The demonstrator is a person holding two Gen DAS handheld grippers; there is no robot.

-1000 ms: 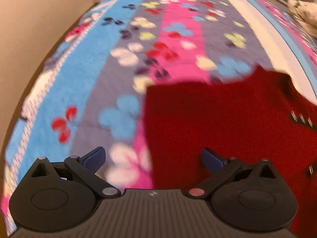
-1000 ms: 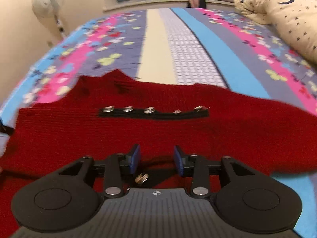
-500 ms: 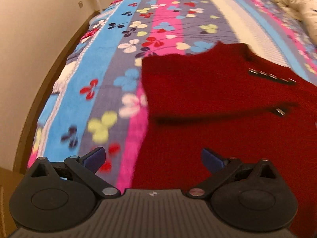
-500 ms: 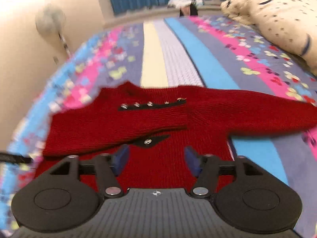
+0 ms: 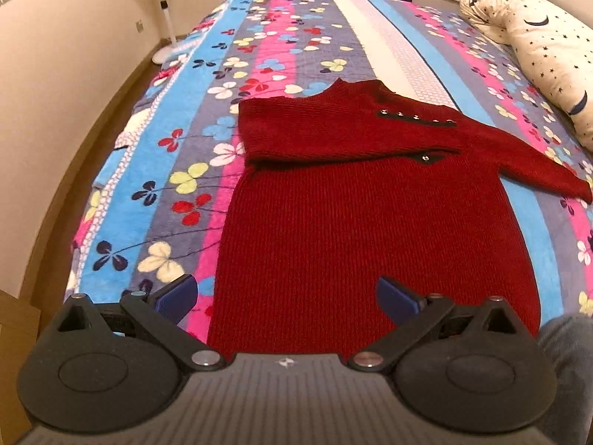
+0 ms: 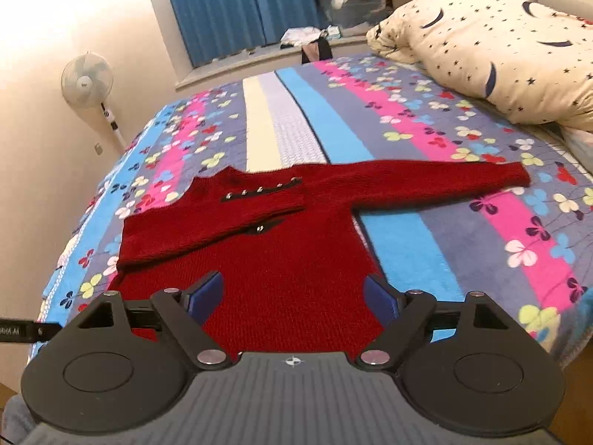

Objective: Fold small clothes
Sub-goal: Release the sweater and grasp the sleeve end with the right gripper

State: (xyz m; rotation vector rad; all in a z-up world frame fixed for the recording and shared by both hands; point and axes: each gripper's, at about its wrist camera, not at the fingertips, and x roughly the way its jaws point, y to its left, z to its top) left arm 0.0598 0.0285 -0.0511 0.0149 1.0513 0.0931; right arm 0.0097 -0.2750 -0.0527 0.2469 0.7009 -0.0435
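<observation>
A small red knit sweater [image 5: 370,218] lies flat on the striped flower blanket [image 5: 192,118]. Its left sleeve is folded across the chest, and a black strip with silver studs [image 5: 417,117] shows on it. The right sleeve [image 6: 426,181] stretches out to the side. My left gripper [image 5: 287,296] hangs open above the sweater's hem with nothing between its blue pads [image 5: 176,294]. My right gripper [image 6: 292,298] hovers above the sweater [image 6: 267,252] too; its jaws are opening and hold nothing.
A star-patterned pillow [image 6: 500,48] lies at the bed's right side. A standing fan [image 6: 87,81] is by the wall on the left, beyond the bed's edge. A windowsill with blue curtains [image 6: 237,11] and a storage box is behind the bed. A grey-clad knee [image 5: 567,363] shows bottom right.
Both grippers have pulled back and up from the sweater, which now shows whole. The right gripper's jaws have widened, and the folded sleeve lies where it was let go.
</observation>
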